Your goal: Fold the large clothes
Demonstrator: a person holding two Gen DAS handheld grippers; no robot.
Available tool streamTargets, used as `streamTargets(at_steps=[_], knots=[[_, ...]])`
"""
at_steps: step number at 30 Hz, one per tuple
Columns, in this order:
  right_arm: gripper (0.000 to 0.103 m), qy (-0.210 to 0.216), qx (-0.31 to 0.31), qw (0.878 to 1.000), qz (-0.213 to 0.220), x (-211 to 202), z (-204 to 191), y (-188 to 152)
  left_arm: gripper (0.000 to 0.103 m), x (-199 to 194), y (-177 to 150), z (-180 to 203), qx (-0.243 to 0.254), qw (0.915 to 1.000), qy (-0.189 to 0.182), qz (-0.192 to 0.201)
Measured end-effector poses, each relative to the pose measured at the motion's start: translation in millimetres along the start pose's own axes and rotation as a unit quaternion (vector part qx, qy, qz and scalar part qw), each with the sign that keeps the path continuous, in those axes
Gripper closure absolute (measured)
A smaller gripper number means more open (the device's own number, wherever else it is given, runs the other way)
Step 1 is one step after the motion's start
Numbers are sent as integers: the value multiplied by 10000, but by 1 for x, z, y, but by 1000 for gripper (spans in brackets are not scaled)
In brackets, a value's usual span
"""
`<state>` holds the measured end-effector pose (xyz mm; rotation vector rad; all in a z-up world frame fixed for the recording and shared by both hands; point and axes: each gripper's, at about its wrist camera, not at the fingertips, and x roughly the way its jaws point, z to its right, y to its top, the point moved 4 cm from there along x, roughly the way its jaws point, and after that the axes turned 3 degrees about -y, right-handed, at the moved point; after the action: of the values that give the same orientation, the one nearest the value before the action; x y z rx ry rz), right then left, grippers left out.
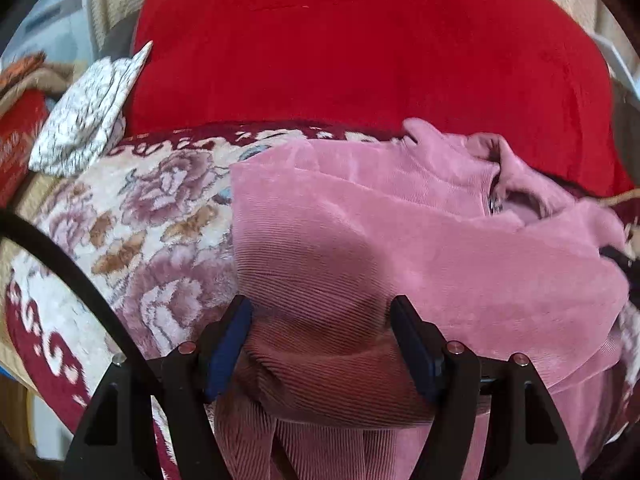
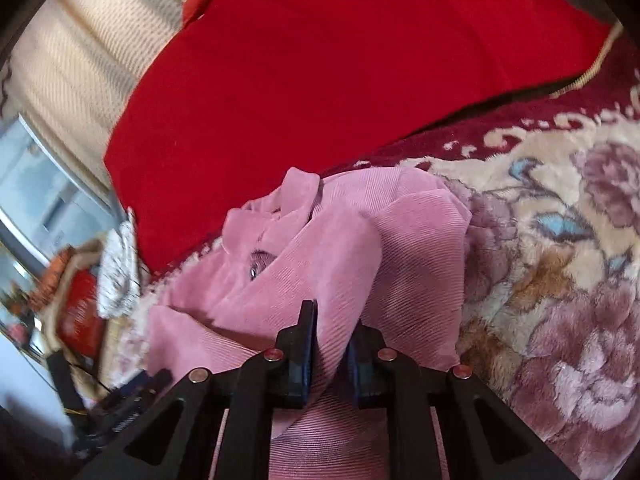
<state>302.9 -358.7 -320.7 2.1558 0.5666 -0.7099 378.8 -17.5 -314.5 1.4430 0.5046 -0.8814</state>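
Pink corduroy garment [image 1: 420, 240] lies centre frame on the floral blanket [image 1: 152, 216], partly folded, collar still rumpled; more folds likely remain. Right gripper [image 2: 330, 344] pinches a fabric ridge. Left gripper [image 1: 320, 320] stands wide, a bunched fold between its fingers, grip uncertain.

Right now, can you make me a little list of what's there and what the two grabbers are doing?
garment: pink corduroy jacket, rumpled, partly folded
lying on: flowery plush blanket
behind it: big red cloth
off to the side: white patterned cloth
left gripper: jaws wide, a thick bunch of the jacket between them
right gripper: pinched shut on a fold of the jacket
folding: not finished
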Motion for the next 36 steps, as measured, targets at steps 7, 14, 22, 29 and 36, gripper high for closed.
streamTargets(at_steps=[7,14,22,29,36], knots=[[73,119,198,9955,917,-38,8,16,31,-21,10,-3,-373,9975,-154,584],[9,245,-470,9871,1508,-48,-24,16,31,-22,15,18,-136,9971,-159,733],[42,-496,-969,9938,235,29,-23,4,30,23,-1,38,467,9976,504,-121],[46,-572,-703,9956,238,19,-10,3,30,10,3,47,369,9992,145,111],[46,-172,-1164,9886,938,-4,-41,3,30,-5,21,51,-169,9982,-197,534]])
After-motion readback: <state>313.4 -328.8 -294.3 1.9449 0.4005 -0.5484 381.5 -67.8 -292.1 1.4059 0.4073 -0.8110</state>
